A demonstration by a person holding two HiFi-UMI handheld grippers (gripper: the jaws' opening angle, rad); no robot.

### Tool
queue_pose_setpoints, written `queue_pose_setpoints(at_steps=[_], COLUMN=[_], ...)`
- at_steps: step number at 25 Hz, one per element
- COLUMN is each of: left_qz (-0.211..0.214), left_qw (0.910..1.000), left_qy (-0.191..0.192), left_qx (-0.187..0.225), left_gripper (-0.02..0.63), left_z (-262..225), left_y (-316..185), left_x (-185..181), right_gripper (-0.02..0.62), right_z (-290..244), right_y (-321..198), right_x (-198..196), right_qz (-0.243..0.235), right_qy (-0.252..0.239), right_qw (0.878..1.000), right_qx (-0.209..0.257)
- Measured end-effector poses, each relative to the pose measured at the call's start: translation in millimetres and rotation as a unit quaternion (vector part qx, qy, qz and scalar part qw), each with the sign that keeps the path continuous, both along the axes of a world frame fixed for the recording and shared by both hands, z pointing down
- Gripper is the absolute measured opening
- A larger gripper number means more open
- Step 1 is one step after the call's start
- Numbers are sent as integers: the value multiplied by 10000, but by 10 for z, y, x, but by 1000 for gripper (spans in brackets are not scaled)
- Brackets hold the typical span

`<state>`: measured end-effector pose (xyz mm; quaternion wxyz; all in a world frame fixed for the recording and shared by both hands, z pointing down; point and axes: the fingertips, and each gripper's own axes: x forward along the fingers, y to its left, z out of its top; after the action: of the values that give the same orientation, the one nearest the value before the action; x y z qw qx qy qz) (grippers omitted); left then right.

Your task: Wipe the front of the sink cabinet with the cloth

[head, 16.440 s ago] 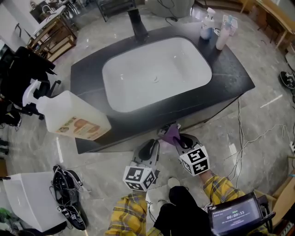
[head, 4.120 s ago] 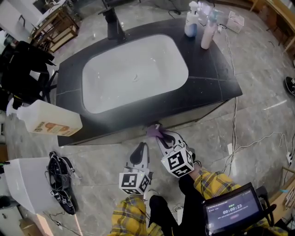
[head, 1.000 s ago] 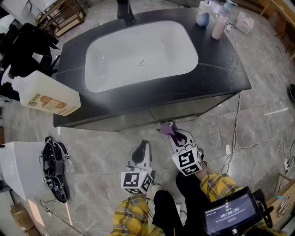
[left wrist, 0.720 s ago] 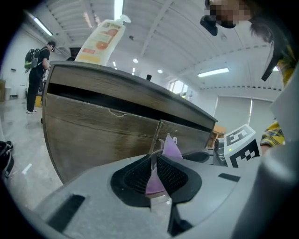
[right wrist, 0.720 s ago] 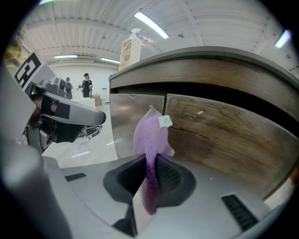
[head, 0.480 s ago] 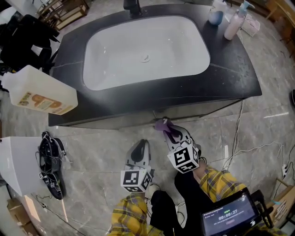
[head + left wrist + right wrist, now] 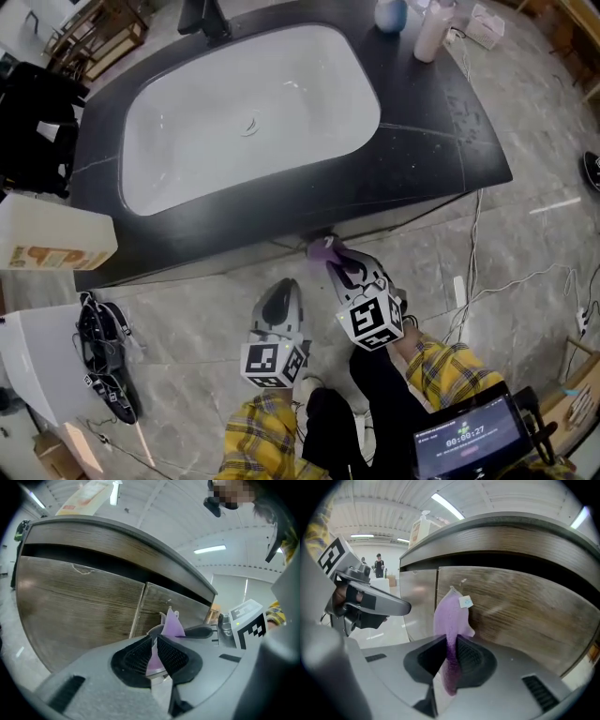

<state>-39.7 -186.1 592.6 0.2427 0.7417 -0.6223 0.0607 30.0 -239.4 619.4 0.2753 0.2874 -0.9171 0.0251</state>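
In the head view, a white sink [image 7: 281, 103] is set into a dark tabletop [image 7: 441, 141], with a black faucet [image 7: 202, 17] at its far edge and bottles [image 7: 427, 23] at the far right corner. A large pale jug [image 7: 52, 246] with an orange label stands off the tabletop's left end. Below the near edge, over the marble floor [image 7: 525, 262], the right tool [image 7: 333, 260] reaches up to the overhang with a purple cloth [image 7: 323, 248] at its tip. The left tool [image 7: 278, 292] sits lower and to the left, apart from the cloth. Yellow plaid sleeves [image 7: 441, 370] lead back from both.

In the left gripper view, the left tool's two ribbed pads stand close together with only a thin slit between them, and they clamp nothing. Purple shows through that slit. Beyond them the cloth stands upright in the right tool, just in front of the wood-grain cabinet front [image 7: 79, 606], near the vertical seam between its two panels.

In the right gripper view, the right tool's jaws are clamped on the cloth, which rises from between the pads in a narrow fold. Its top, with a small white tag [image 7: 465, 602], lies at the cabinet front just right of the seam. Whether it presses on the wood cannot be told
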Motion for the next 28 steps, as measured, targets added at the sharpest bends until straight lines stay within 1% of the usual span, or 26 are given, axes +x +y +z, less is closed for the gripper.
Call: queue_pose_setpoints(at_steps=[3, 13, 18, 23, 28], left_qz=[193, 742, 1033, 1243, 1516], left_qw=[9998, 9972, 9945, 9922, 9883], left_qy=[3, 85, 152, 67, 95], left_qx=[17, -15, -74, -103, -127], left_gripper=[35, 35, 34, 35, 35], left_z=[-1, -13, 26, 71, 110], left_y=[-115, -433, -542, -685, -789], left_x=[195, 861, 1261, 1565, 1893], right_gripper=[41, 41, 41, 41, 41], right_z=[14, 36, 69, 106, 167], right_y=[-68, -344, -479, -578, -646], right_x=[194, 981, 1402, 1775, 2144], right_qz=[110, 711, 1059, 1353, 1656], right_qy=[15, 72, 100, 119, 136], right_qw=[9999, 9974, 9943, 9907, 9861], right_qx=[0, 0, -21, -33, -92])
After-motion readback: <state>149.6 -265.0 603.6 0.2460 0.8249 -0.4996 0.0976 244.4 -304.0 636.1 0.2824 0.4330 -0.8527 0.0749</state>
